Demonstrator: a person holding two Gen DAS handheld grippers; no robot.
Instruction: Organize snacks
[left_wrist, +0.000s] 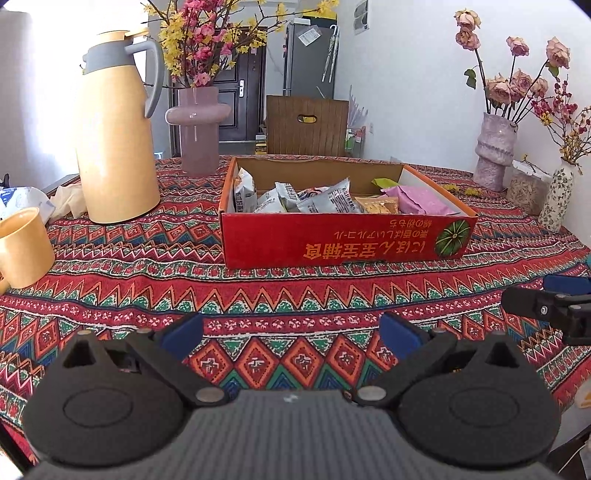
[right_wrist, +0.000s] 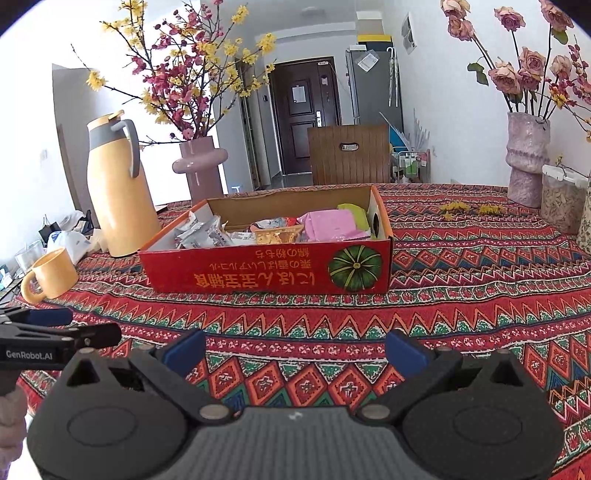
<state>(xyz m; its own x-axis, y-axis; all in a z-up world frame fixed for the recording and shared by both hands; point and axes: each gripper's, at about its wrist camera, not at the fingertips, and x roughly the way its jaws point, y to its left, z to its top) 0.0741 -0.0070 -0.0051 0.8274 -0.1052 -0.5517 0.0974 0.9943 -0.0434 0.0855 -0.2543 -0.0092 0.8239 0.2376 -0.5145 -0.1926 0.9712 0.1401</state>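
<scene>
From the left wrist, the left gripper hovers low over the patterned tablecloth, jaws spread wide and empty; the red cardboard box sits ahead, snack packets heaped inside. From the right wrist, the right gripper is likewise wide open, holding nothing — the box lies ahead and slightly left. No loose snacks show on the cloth, so the job looks finished or just beginning — next, probably a reach into the box.

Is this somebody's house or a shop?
Most likely a home's dining area: a table under a patterned tablecloth, a yellow thermos jug and mug, vases of flowers, and a front door down the hallway.
</scene>
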